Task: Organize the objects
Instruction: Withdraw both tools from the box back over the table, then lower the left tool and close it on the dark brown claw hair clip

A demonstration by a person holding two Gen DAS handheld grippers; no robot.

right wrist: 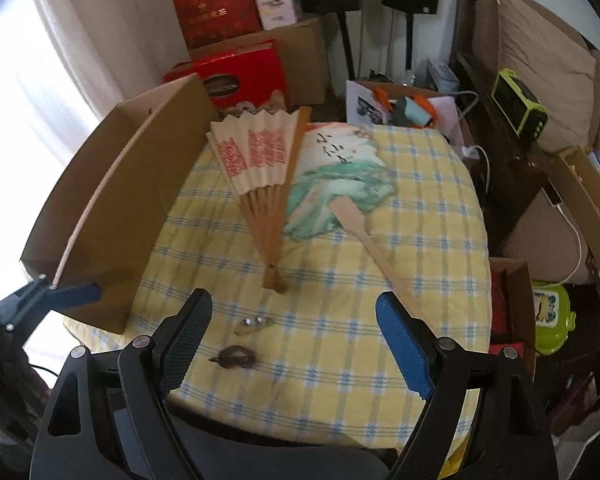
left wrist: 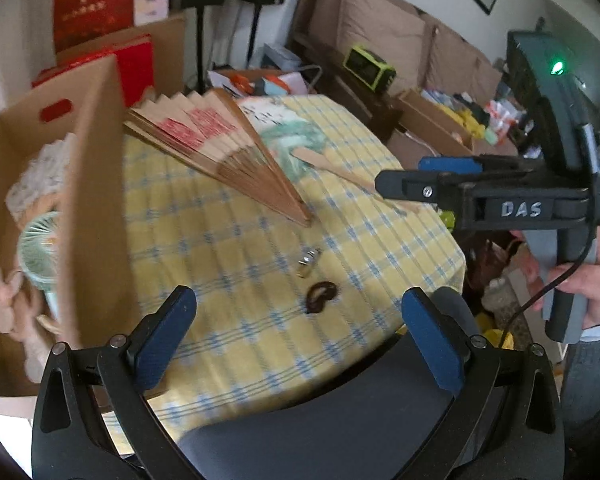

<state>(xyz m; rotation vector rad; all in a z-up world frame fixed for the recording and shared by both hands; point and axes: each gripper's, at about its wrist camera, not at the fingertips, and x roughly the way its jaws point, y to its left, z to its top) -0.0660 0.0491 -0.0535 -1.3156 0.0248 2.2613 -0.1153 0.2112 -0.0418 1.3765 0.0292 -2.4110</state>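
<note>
Both grippers spread, empty: left gripper (left wrist: 300,340), right gripper (right wrist: 294,344); folding paper fan with red print (right wrist: 260,168) and painted paddle fan (right wrist: 340,188) lie overlapping on checked tablecloth (right wrist: 340,320) beside open cardboard box (right wrist: 112,208); risk: lifting one drags the other.

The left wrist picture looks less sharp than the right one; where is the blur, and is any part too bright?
Left wrist view: motion blur smears the cardboard box and tablecloth. Right wrist view: sharper, but the window at left is blown out white; edges bend from the fisheye.
</note>
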